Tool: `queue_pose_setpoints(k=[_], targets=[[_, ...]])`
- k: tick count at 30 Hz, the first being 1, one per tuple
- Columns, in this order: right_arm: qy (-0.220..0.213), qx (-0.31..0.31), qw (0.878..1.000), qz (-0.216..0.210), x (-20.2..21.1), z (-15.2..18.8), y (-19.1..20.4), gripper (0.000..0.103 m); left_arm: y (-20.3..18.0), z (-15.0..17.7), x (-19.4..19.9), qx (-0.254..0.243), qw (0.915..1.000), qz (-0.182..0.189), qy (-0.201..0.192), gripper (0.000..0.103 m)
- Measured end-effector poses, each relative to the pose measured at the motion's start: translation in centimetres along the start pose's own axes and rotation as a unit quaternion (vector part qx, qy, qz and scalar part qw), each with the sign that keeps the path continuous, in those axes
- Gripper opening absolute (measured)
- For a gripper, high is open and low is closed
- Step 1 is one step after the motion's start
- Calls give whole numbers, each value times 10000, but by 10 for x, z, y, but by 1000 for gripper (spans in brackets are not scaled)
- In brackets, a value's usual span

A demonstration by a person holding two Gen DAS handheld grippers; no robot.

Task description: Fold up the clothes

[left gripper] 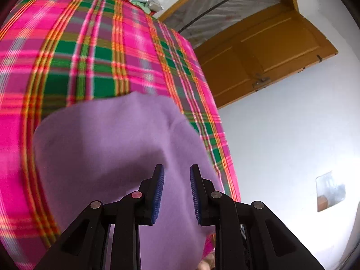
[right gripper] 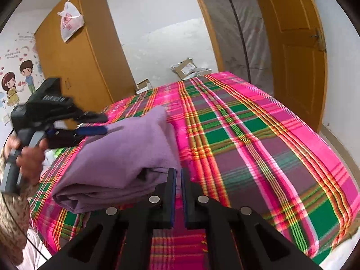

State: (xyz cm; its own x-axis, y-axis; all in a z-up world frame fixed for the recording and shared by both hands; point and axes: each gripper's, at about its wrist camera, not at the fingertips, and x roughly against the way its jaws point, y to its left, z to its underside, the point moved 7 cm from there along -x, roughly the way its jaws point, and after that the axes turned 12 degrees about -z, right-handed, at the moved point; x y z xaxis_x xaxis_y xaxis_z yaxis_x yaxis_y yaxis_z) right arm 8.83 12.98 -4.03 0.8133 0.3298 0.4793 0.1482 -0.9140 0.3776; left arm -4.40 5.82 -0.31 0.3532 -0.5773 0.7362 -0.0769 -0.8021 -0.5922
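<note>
Hovering open above the folded purple garment, left gripper; right gripper nearly closed, empty.

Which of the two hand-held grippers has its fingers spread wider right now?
The left hand-held gripper: its blue pads stand clearly apart over the folded purple garment. The right hand-held gripper shows only a narrow slit, with nothing between its pads.

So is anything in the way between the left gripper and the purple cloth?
No. The left gripper is open right over the purple cloth, with nothing visible between them. The right gripper sits at the cloth's edge.
</note>
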Motion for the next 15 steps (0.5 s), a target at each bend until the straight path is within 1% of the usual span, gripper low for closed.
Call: queue_pose_setpoints(k=[5,8,12,14,15], targets=[[-218,-46,9997,53,8,-16,-1,5,14,27,7,46,10000,20,-76,23],[-309,218,9992,-150,4,-33,10,5,17,41,11,-20,9999,28,-107,23],[-67,460,9985,-304,-20,-47,18,6,24,60,14,-98,9999,32,-107,23],[248,419,9980,-406,-35,-43,15,7,29,69,17,-78,9997,89,-195,23],[374,382,9979,-372,-40,-39,12,10,31,72,19,-78,9996,114,-236,23]])
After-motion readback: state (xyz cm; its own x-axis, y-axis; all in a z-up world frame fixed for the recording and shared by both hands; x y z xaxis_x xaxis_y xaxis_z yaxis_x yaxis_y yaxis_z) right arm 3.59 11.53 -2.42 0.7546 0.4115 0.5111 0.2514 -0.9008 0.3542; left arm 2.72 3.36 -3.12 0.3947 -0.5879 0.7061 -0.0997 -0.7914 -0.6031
